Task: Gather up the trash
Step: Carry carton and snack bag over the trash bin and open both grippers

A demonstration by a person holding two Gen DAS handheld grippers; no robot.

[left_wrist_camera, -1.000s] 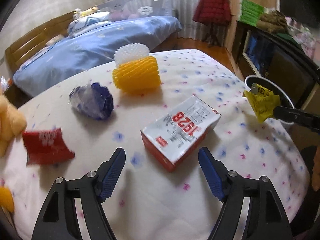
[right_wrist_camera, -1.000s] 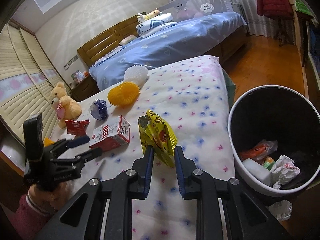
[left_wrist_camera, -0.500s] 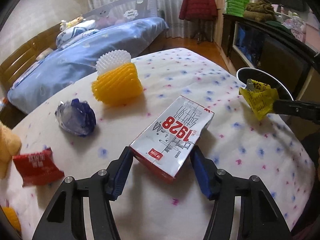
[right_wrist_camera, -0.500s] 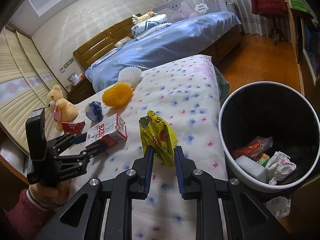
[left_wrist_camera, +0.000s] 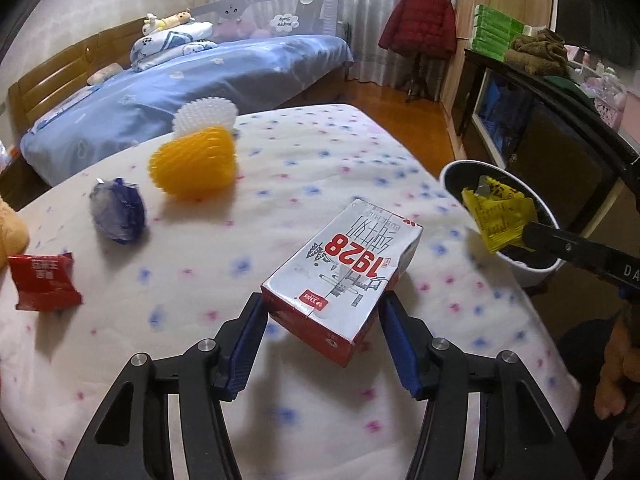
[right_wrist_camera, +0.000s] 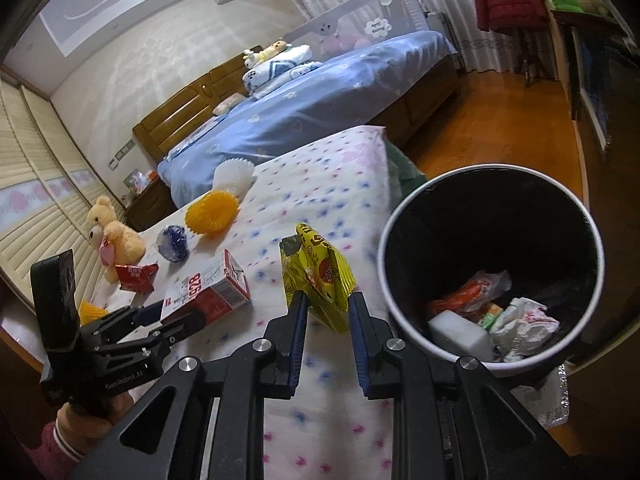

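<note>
1. On the bed (left_wrist_camera: 360,420) with the dotted sheet, the left gripper (left_wrist_camera: 322,328) has just been closing on the milk box (left_wrist_camera: 344,276). Its pads now pinch the box's near end, and the box looks lifted a little.
2. The right gripper (right_wrist_camera: 327,312) is pressed tight on the yellow wrapper (right_wrist_camera: 316,280), holding it up beside the trash bin (right_wrist_camera: 400,208), probably so it can drop in.
3. The bin stands just past the bed's edge and already has trash inside.
4. A red packet (left_wrist_camera: 44,280), a blue crumpled wrapper (left_wrist_camera: 118,212) and a yellow spiky ball (left_wrist_camera: 194,164) lie on the bed, waiting.
</note>
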